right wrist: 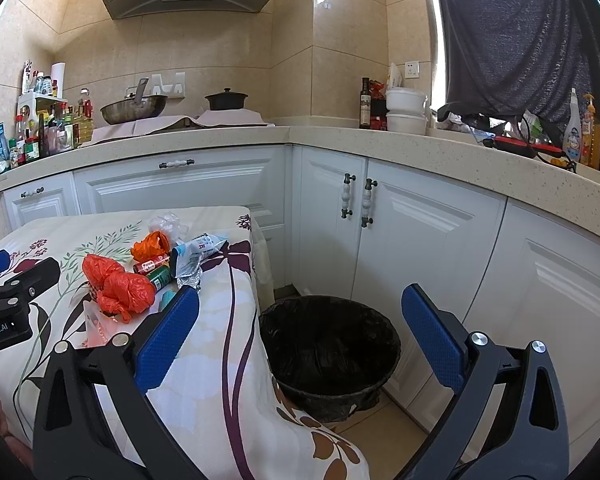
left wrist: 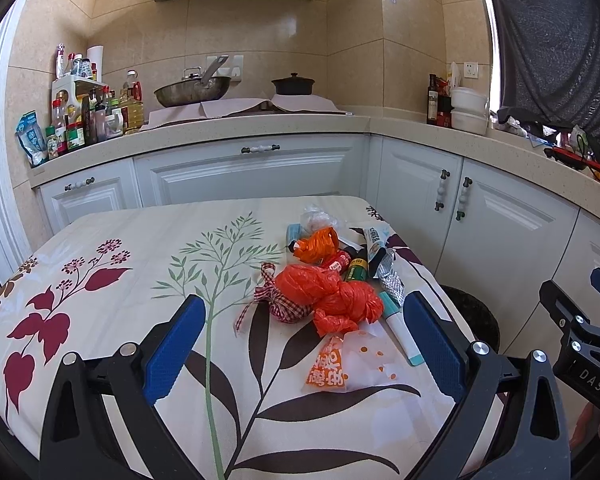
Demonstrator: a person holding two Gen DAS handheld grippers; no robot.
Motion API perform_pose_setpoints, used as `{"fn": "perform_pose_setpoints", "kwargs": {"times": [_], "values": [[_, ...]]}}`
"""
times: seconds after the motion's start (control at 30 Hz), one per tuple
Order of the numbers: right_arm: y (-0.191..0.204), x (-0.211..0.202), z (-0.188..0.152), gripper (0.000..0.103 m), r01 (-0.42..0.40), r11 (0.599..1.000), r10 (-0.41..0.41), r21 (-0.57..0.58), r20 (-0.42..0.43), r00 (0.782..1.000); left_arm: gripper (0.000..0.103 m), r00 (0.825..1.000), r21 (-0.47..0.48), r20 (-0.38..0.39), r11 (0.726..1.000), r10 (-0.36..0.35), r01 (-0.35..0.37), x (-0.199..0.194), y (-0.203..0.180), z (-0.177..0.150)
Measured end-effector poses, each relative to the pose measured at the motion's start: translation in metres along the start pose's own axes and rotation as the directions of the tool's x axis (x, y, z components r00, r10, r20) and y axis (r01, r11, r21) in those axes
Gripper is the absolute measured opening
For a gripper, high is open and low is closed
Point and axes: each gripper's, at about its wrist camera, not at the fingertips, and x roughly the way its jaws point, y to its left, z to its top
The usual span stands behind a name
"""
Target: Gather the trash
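A: Status on your grippers?

B: My left gripper (left wrist: pixel 304 344) is spread wide, nothing between the pads, hovering over the counter (left wrist: pixel 112 320) with the floral cloth. My right gripper (right wrist: pixel 300 340) is also spread, nothing held.

A: Where's the trash?

B: Trash pile (left wrist: pixel 340 280) sits just ahead of my left gripper, toward its right finger: orange plastic bag (left wrist: pixel 332 296) in front, checkered pouch (left wrist: pixel 284 306) touching its left side, white-teal tube (left wrist: pixel 400 330) by the right pad.

A: Bin?

B: Black-lined bin (right wrist: pixel 328 352) on the floor, framed between my right gripper's fingers, beside the counter edge.
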Motion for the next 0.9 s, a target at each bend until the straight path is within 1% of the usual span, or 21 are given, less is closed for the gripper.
{"fn": "perform_pose_setpoints", "kwargs": {"times": [0.9], "values": [[0.0004,0.0014,-0.0022,0.099,0.003,1.0,-0.003,-0.003,-0.004,1.0,0.097,1.0,-0.005,-0.003,1.0,0.002,-0.002,-0.0012,0.0014,-0.0011]]}}
